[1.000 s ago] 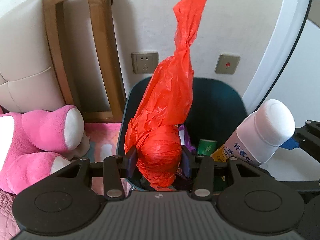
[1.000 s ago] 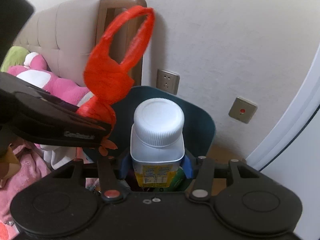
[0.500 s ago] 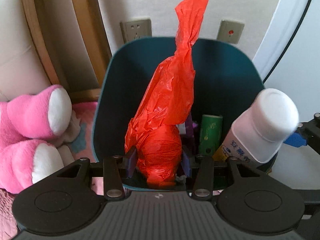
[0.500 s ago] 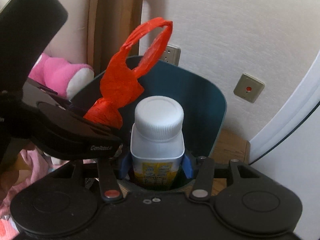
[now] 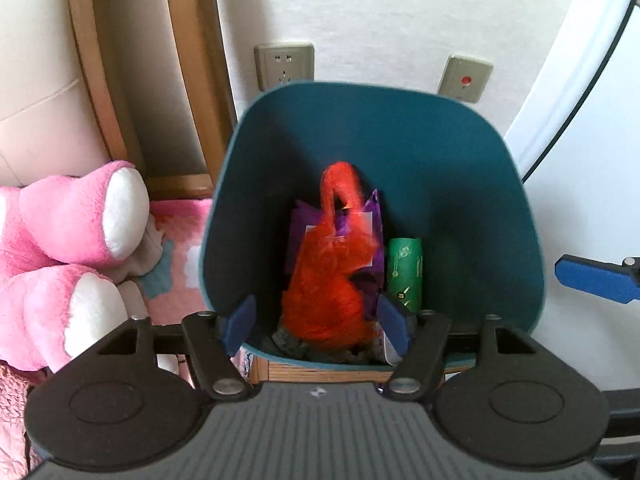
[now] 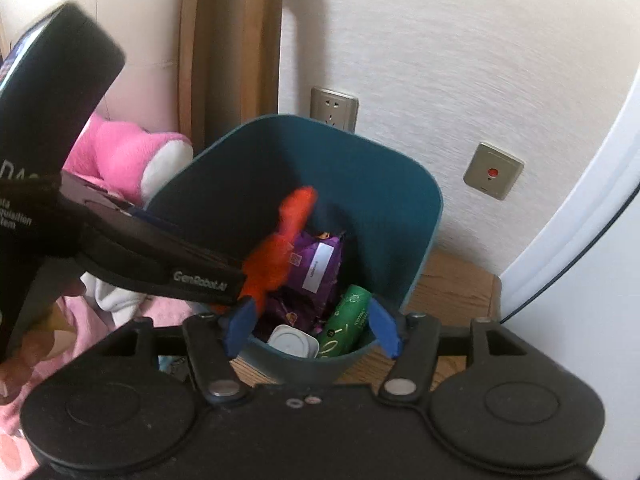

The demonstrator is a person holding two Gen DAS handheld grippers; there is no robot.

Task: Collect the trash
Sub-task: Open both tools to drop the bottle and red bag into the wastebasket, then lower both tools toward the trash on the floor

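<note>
Now both the left gripper (image 5: 318, 322) and right gripper (image 6: 312, 330) have just been opening, nothing between their jaws. The red bag (image 5: 328, 280) stands tall in the bin (image 5: 460, 168); its loop at twelve o'clock could snag a finger on withdrawal.

Teal bin (image 5: 460, 184) holds an orange-red bag (image 5: 328, 292), purple packet (image 6: 320, 264), green tube (image 5: 405, 272). Pink-and-white plush toy (image 5: 68, 248) beside it; grippers have blue pads (image 5: 240, 324).

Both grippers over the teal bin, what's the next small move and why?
Probably lift both clear. The left gripper and right gripper have just opened, with nothing pressed between their pads; the orange bag and white-capped bottle are inside the teal bin.
</note>
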